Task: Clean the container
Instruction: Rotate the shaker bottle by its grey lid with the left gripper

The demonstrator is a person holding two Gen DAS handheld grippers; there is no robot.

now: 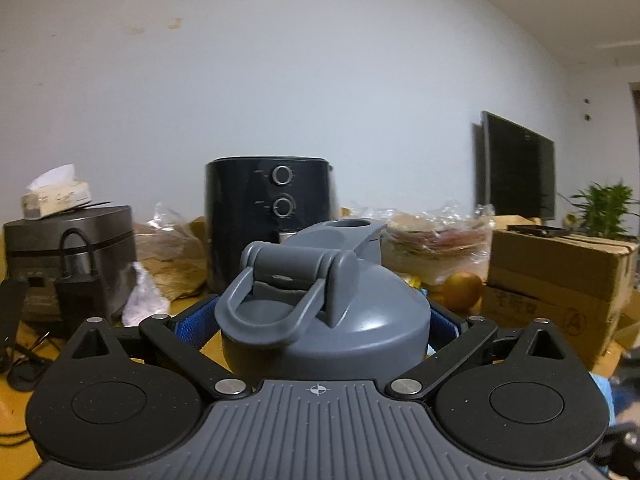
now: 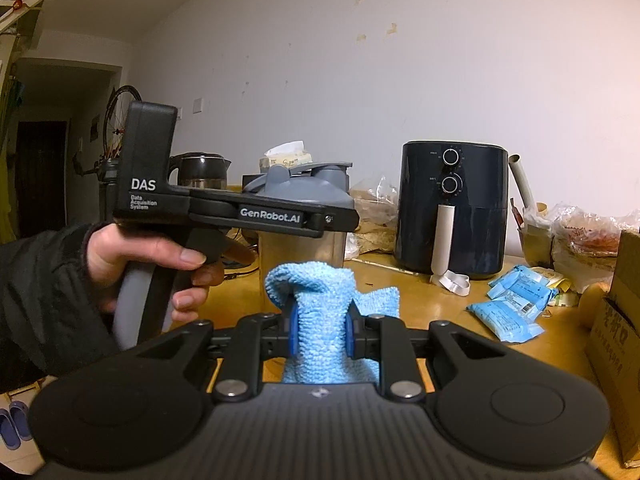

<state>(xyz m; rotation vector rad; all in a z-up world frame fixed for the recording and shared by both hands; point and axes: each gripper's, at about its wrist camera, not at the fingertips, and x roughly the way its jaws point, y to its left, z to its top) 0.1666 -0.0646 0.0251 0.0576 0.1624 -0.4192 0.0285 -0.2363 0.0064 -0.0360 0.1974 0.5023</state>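
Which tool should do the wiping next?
Right. The right tool already pinches the light blue microfibre cloth, just short of the grey-lidded shaker bottle. The left tool is busy clamping that bottle.

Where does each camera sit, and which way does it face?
Left wrist: on the left gripper, facing the wall over the bottle it grips; own fingers show.
Right wrist: on the right gripper, which pinches the cloth; faces the bottle, left gripper and hand.
Both share bottle and air fryer.
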